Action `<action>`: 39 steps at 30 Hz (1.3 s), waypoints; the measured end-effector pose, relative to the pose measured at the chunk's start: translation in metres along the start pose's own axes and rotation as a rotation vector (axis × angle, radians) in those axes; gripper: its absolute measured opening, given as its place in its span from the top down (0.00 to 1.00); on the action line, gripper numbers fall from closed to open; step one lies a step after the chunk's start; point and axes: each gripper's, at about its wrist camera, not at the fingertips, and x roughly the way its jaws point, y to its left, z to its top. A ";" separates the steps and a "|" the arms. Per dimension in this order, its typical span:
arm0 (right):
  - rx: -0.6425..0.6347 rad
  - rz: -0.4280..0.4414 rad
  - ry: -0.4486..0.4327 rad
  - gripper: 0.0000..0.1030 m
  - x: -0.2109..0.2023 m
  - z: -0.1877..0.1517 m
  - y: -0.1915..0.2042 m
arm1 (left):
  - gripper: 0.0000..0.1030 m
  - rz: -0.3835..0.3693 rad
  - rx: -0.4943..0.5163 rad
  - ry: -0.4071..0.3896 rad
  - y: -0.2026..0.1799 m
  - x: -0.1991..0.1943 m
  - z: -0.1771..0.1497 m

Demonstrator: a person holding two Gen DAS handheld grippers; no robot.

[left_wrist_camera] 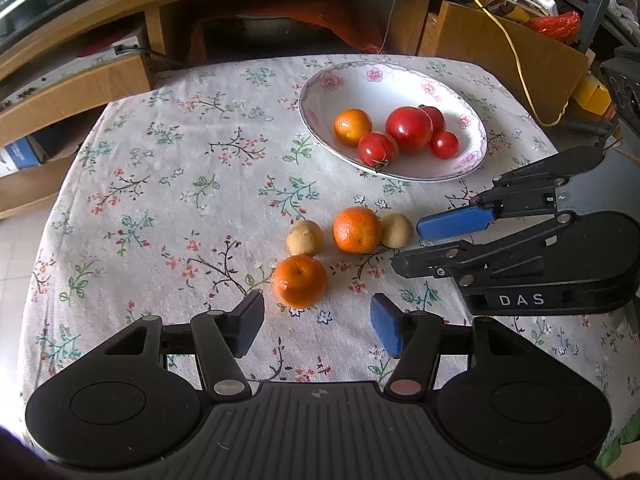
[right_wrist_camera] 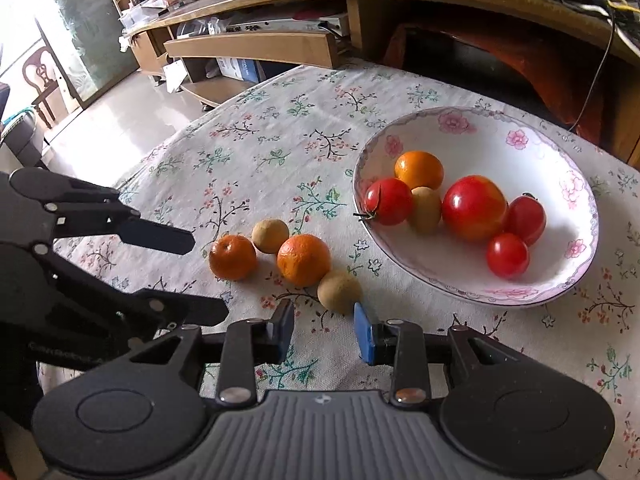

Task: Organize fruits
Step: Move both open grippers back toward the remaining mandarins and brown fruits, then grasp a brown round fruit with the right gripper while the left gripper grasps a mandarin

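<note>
Hovering low over the flowered tablecloth (left_wrist_camera: 168,184), the left gripper (left_wrist_camera: 316,322) has its two fingers spread wide with nothing between them. It points at a small orange (left_wrist_camera: 300,281) that sits just in front of it on the cloth.

The right gripper (right_wrist_camera: 324,330) is low too, with its fingers apart and empty. A little brown fruit (right_wrist_camera: 339,291) lies right at its blue fingertip (right_wrist_camera: 362,330), so close that I cannot tell if they touch. In the left wrist view this gripper comes in from the right side, and only one of its blue pads shows well there.

Four fruits are loose on the cloth in a small bunch: the small orange, a bigger orange (right_wrist_camera: 304,259), the little brown fruit, and another brown fruit (right_wrist_camera: 270,235) behind them. The bigger orange and the nearest brown fruit touch.

The white bowl (right_wrist_camera: 532,152) with pink flowers sits near the bunch, toward the far side of the table. Inside it are four red tomatoes, the biggest one (right_wrist_camera: 474,207) in the middle, one orange (right_wrist_camera: 419,169), and a brown fruit (right_wrist_camera: 425,210) tucked between them. That brown fruit is hidden in the left wrist view.

The hands holding the grippers are out of sight. The shelves behind the table are dark and messy, and hard to make out.
</note>
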 end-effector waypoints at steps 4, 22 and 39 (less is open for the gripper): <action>-0.006 -0.015 -0.002 0.65 0.007 0.002 -0.003 | 0.35 -0.009 0.002 0.002 0.000 0.001 0.000; 0.004 -0.048 -0.036 0.73 0.000 -0.002 -0.003 | 0.40 0.024 0.003 -0.002 0.000 0.019 0.006; 0.098 -0.089 -0.012 0.83 -0.031 -0.026 -0.013 | 0.61 -0.013 0.012 0.018 -0.007 0.019 0.001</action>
